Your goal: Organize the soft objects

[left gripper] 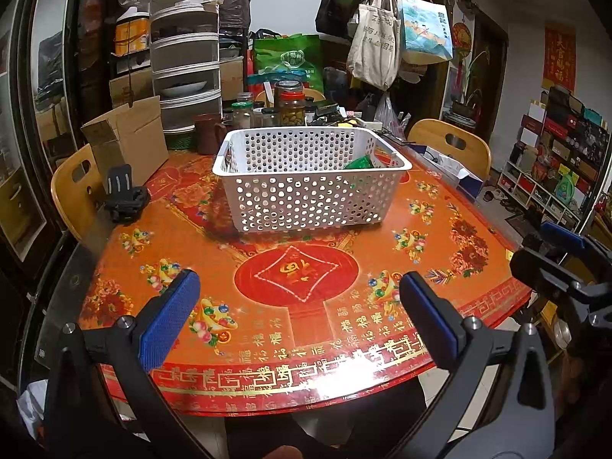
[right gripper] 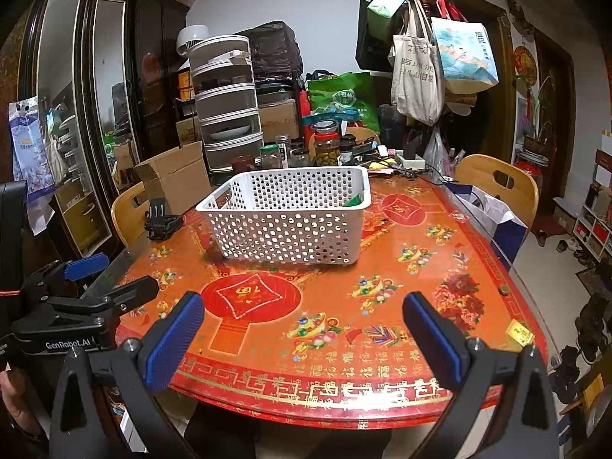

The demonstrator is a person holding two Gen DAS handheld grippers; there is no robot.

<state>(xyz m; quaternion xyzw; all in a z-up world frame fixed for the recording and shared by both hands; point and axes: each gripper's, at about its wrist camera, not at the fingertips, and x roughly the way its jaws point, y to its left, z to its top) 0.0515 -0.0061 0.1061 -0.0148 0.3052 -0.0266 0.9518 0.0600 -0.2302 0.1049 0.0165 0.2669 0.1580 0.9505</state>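
Grippers, left (left gripper: pixel 299 317) and right (right gripper: pixel 303 334), both released and empty, before white perforated plastic basket (left gripper: pixel 306 191); next: locate a soft object.

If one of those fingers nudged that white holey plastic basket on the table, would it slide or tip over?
The white perforated plastic basket would probably slide: it looks wide, low and flat-based. It seems light, being mostly holes and holding little beyond a green item. The glossy red patterned tabletop reflects light, so it likely offers little grip.

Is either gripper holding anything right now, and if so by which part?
Nothing is held. The left gripper and the right gripper are both open and empty above the table's near edge.
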